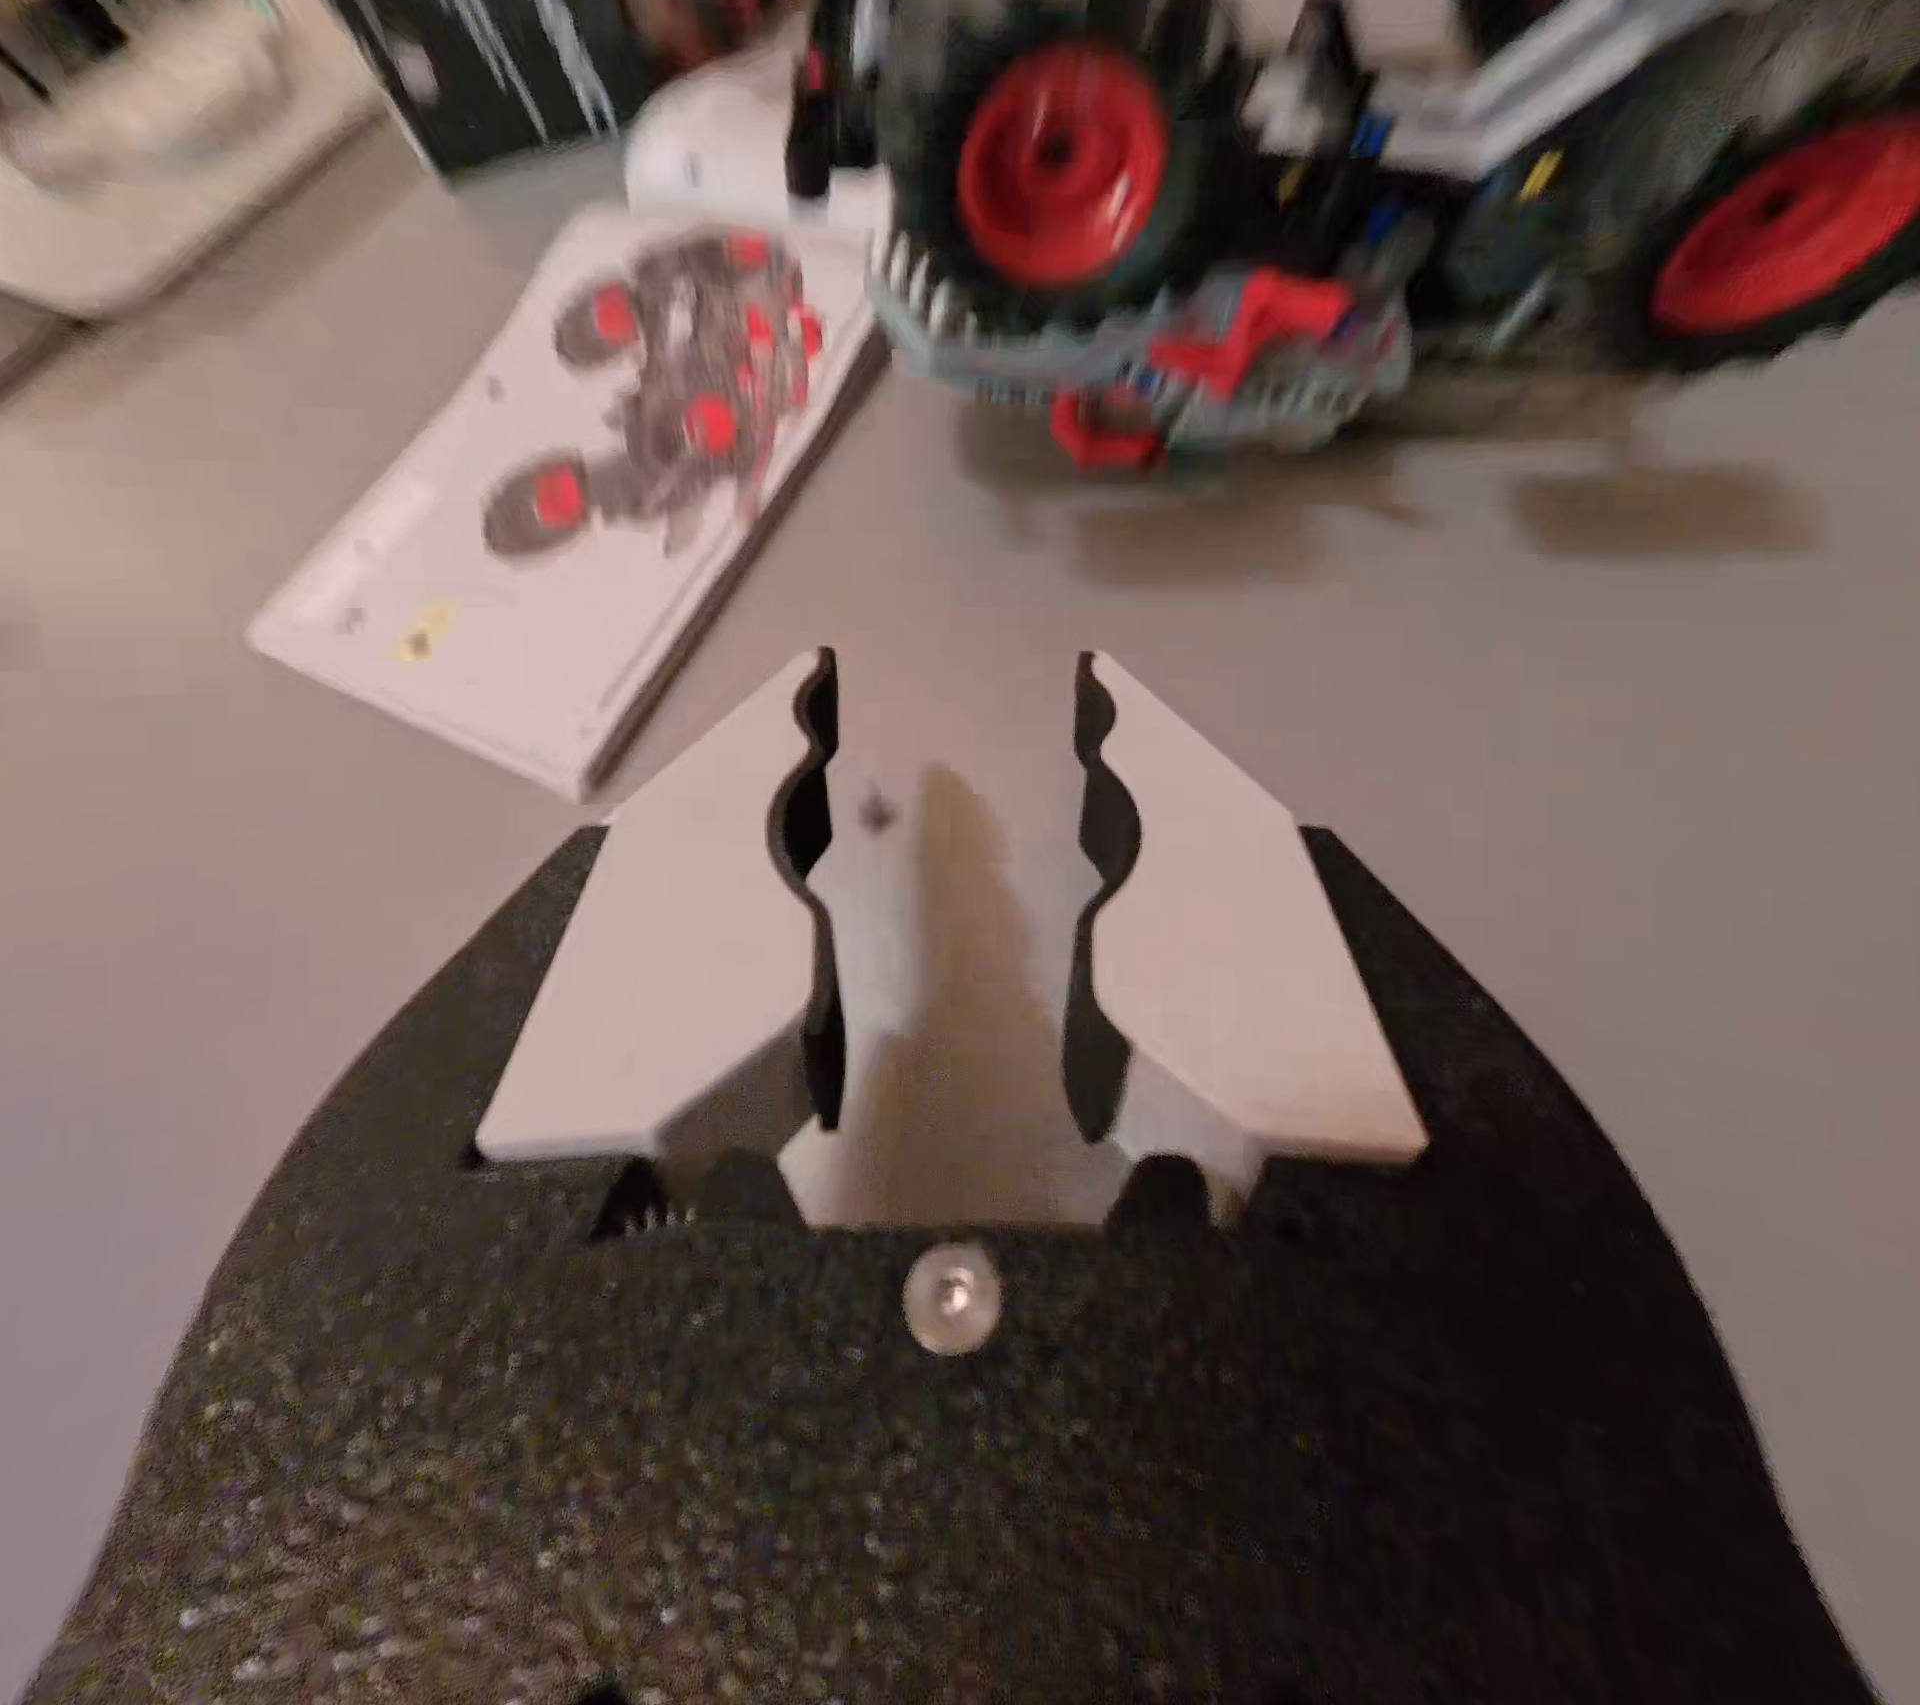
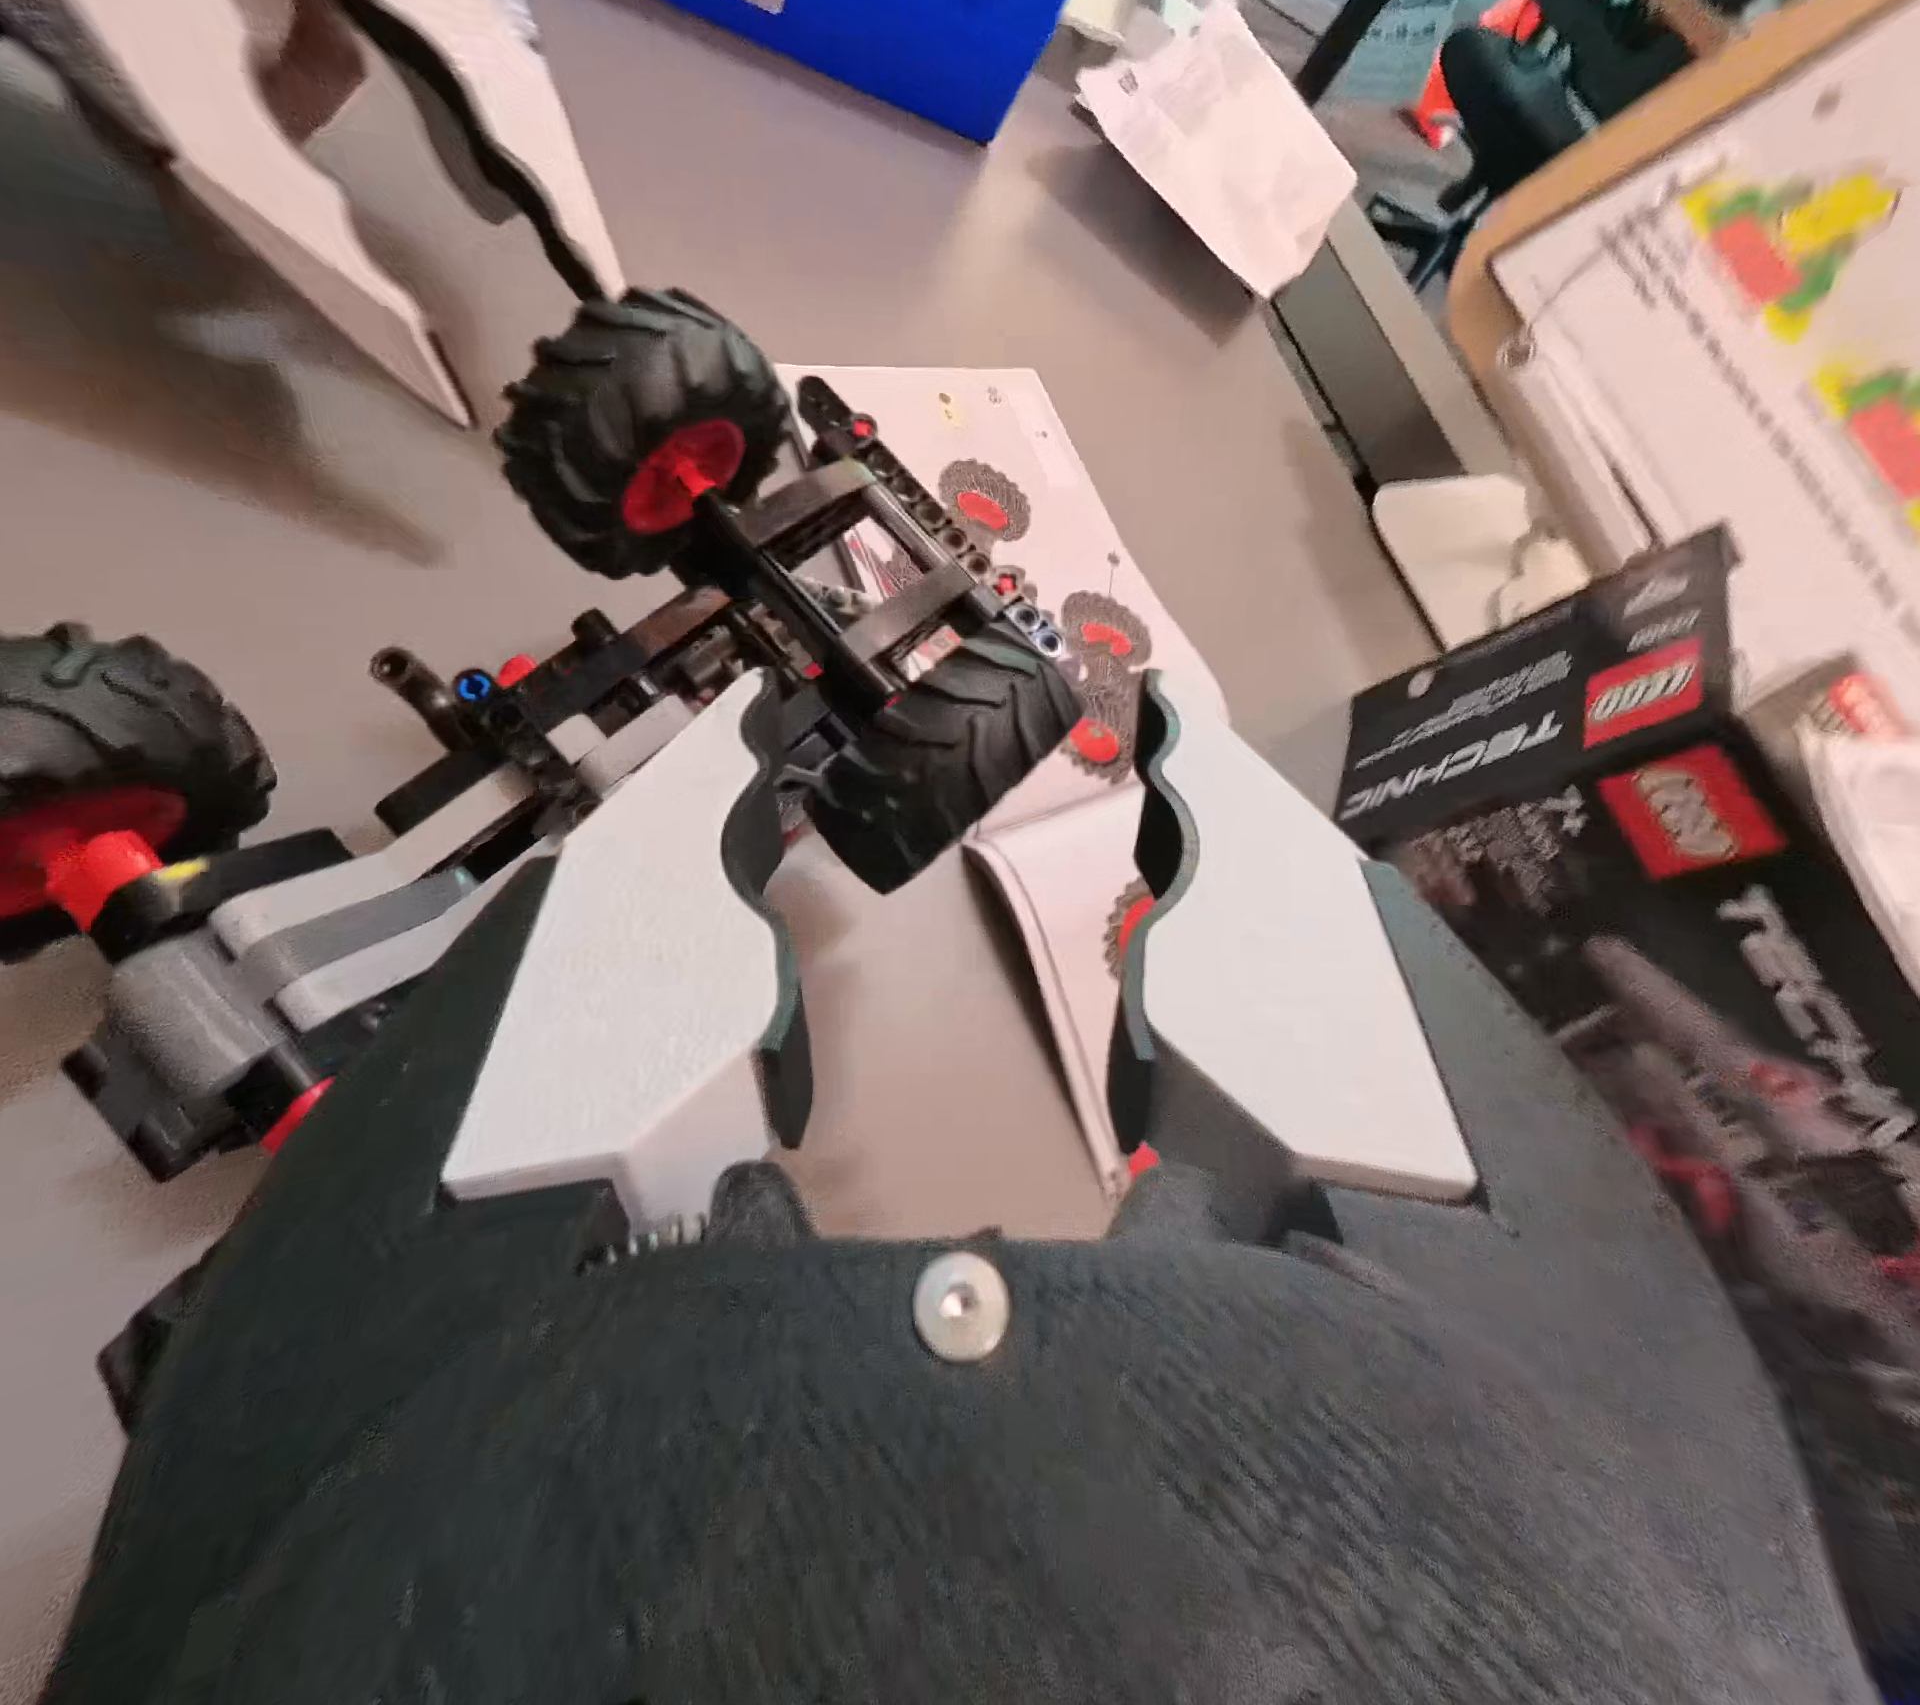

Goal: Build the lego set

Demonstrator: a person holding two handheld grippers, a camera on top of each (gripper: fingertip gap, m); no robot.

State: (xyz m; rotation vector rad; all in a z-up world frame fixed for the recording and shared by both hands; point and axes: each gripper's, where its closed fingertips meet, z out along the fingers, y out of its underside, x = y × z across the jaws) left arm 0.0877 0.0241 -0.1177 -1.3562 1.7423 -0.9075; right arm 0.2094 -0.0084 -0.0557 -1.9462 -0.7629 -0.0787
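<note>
Left tool point(image 1: 956, 679) spread and empty above the grey bench point(image 1: 1351, 720); right tool point(image 2: 951, 699) spread around a tyre of the lego truck point(image 2: 790, 606), which lies over the instruction booklet point(image 2: 1039, 450).

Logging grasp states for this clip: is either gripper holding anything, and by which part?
Nothing is held. The left gripper is open over bare table. The right gripper is open, a tyre of the lego truck between its fingers, unclamped.
</note>
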